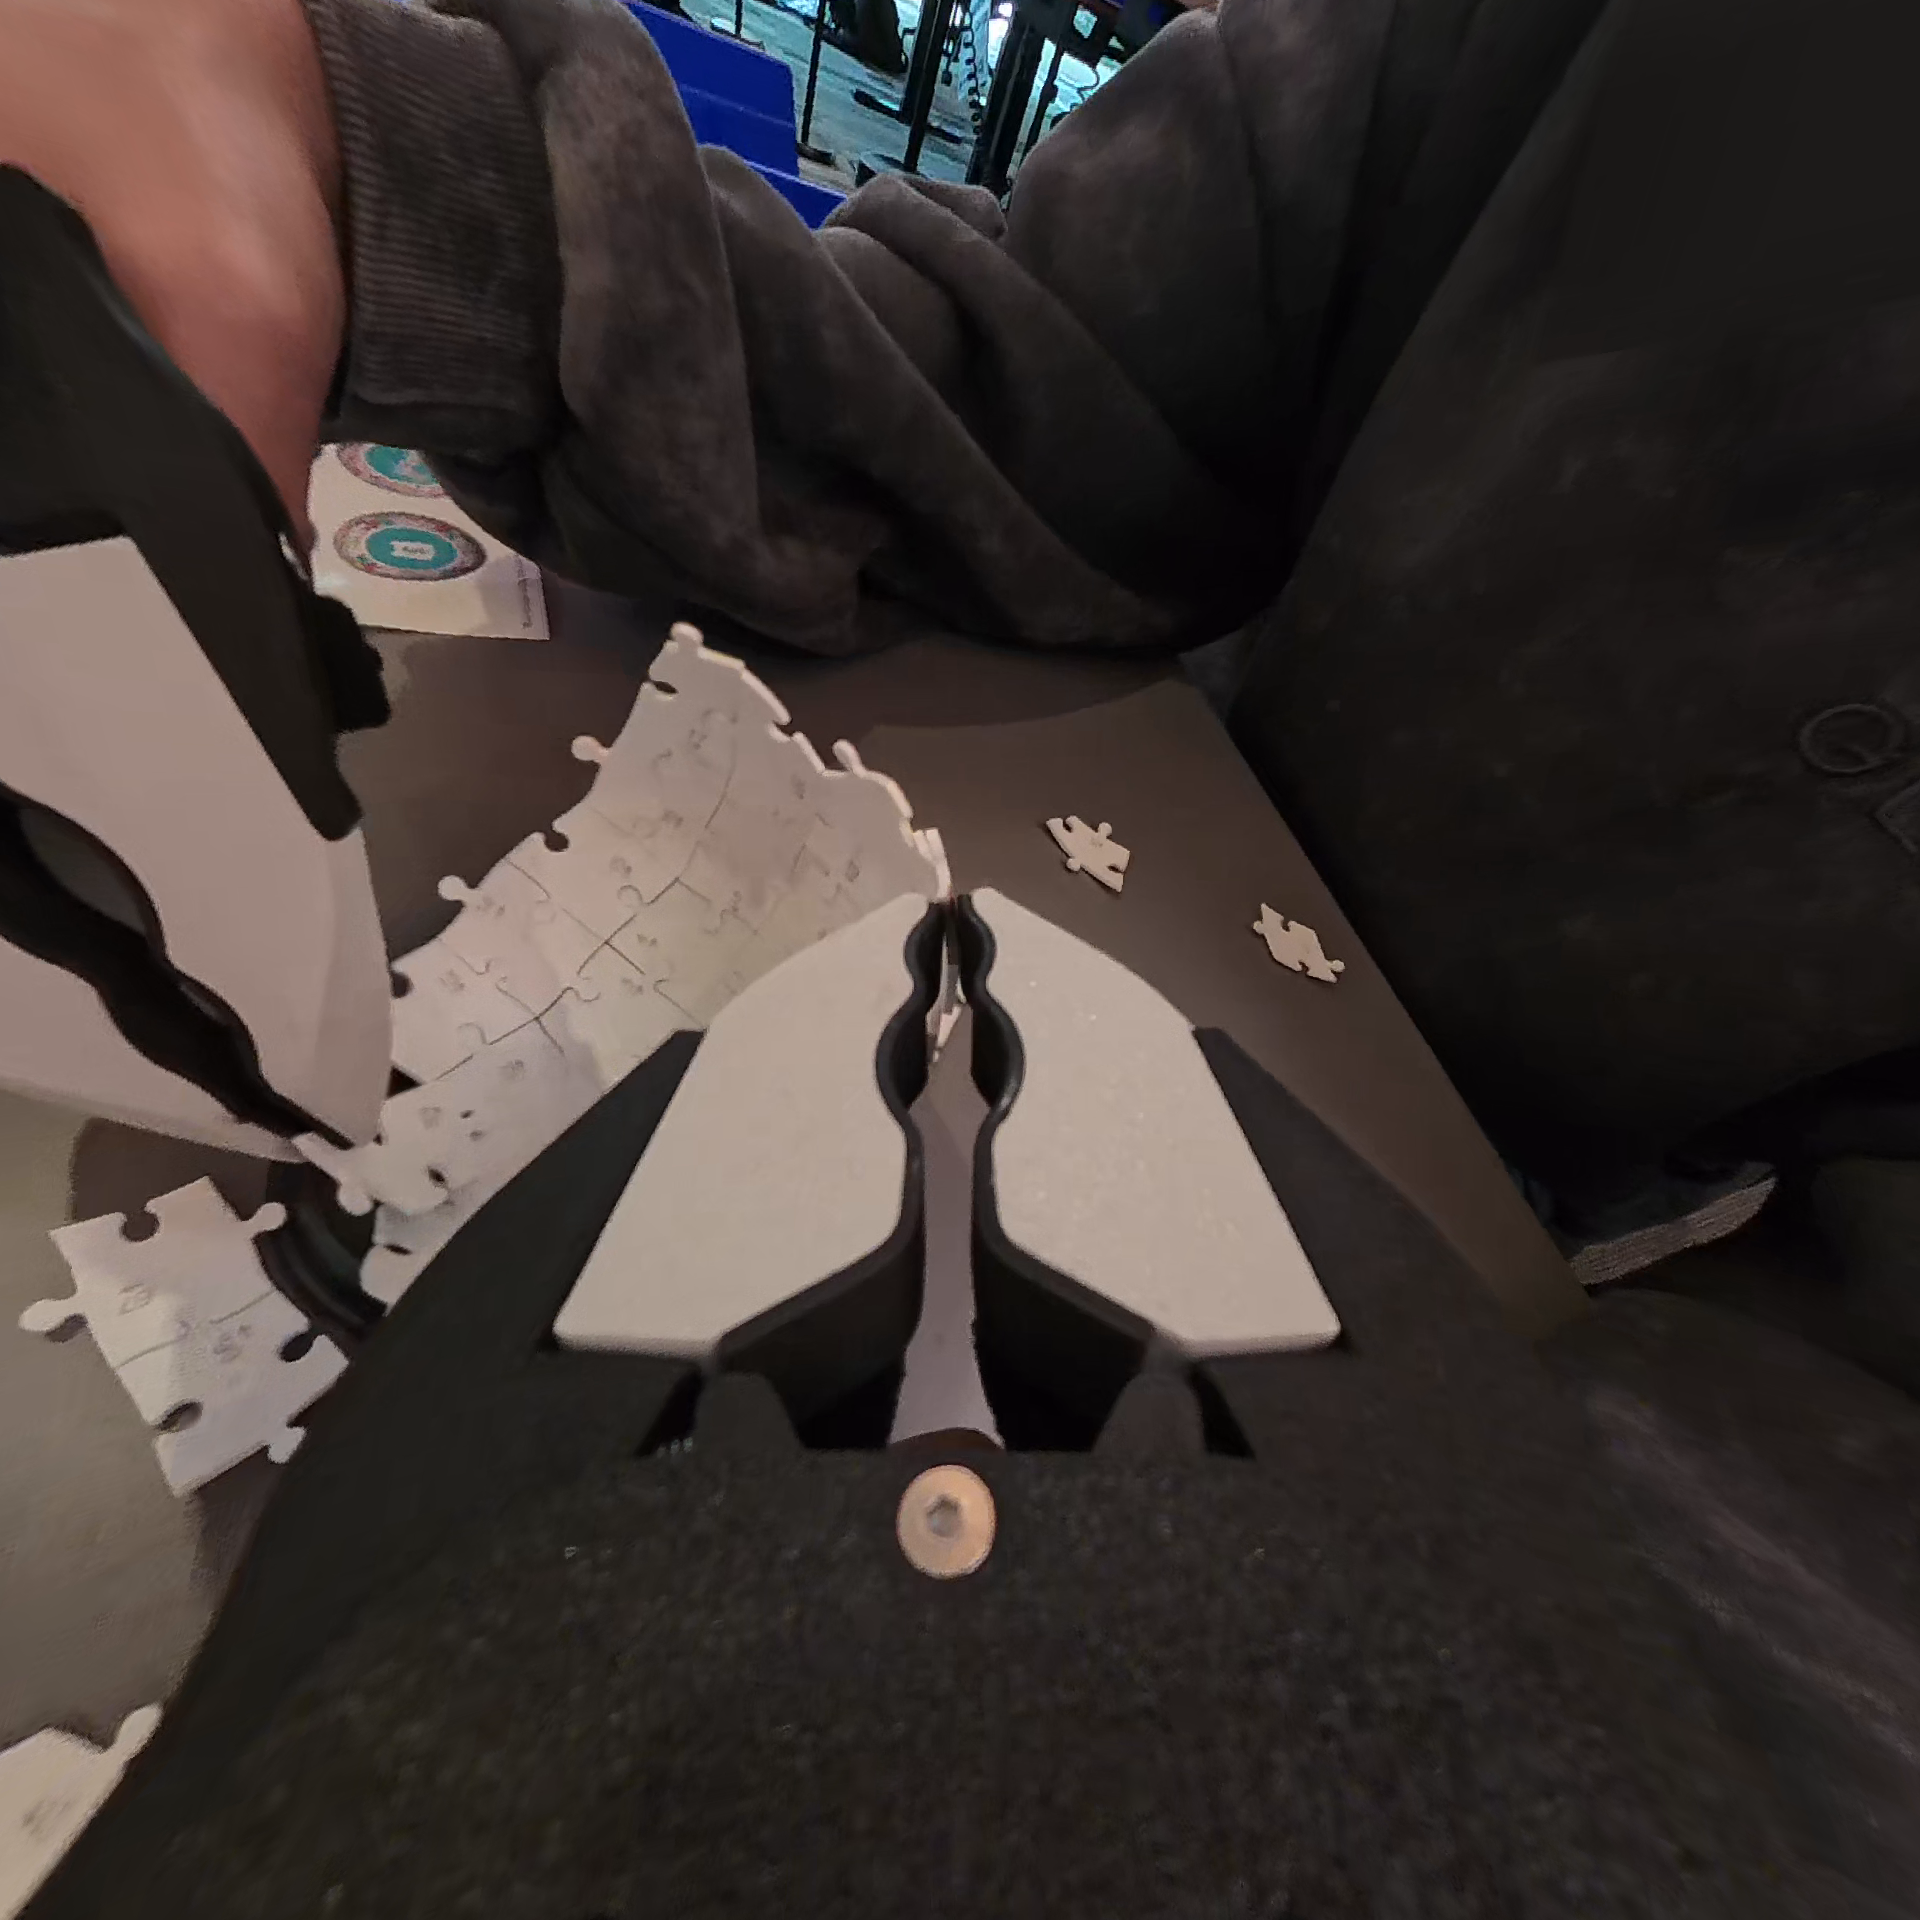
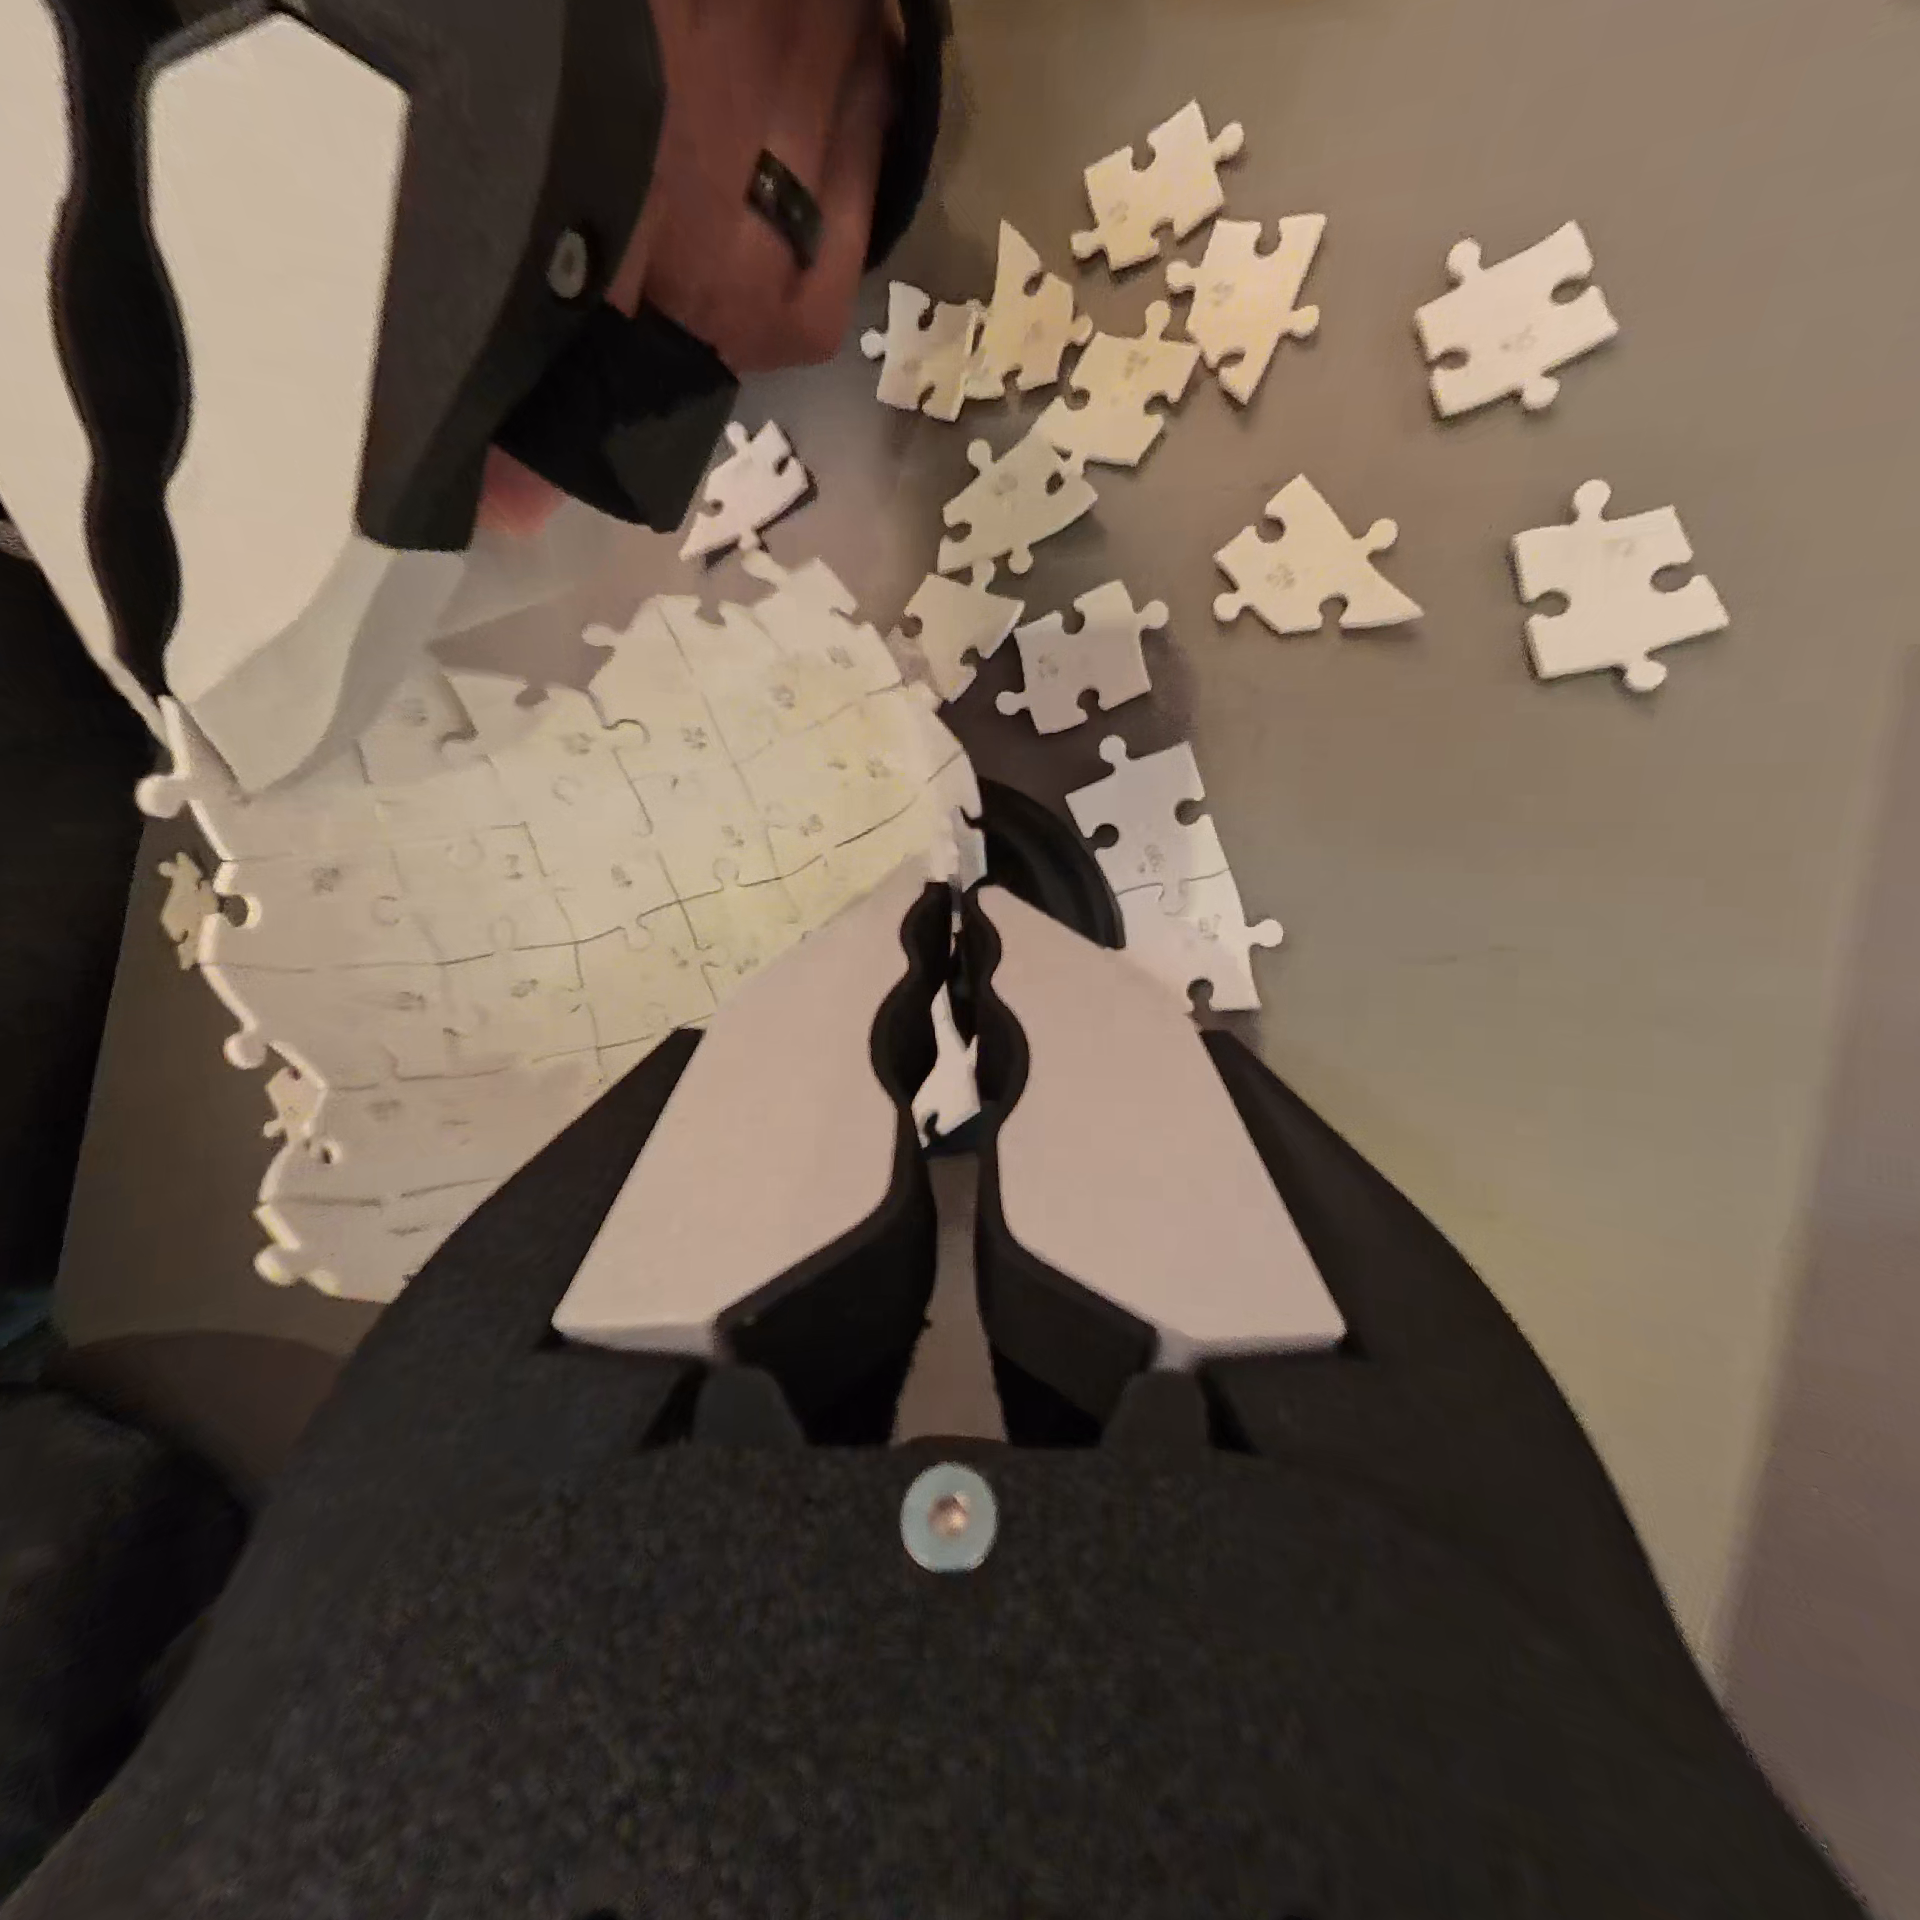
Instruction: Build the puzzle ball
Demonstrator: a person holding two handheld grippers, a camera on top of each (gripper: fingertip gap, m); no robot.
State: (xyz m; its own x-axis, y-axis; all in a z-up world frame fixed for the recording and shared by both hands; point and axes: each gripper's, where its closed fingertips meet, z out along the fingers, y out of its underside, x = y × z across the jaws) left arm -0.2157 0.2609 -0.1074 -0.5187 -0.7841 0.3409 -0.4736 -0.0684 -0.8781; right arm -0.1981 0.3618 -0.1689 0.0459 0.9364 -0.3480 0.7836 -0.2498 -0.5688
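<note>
We see the puzzle ball (image 2: 582, 862) half built, a curved white shell of joined pieces above the table (image 2: 1455, 1039); left gripper (image 1: 951, 909) and right gripper (image 2: 956, 904) both clamp its edges, loose pieces (image 2: 1517, 322) nearby; printed marks blurred

Obstacles: half-built puzzle shell (image 2: 582, 862), left of centre; black ring stand (image 2: 1060, 862) beside it; loose pieces (image 2: 1091, 416) scattered behind, two joined pieces (image 2: 1174, 883) just right.
Free room: bare table (image 2: 1507, 1039) at right; far corner near two stray pieces (image 1: 1089, 852).
</note>
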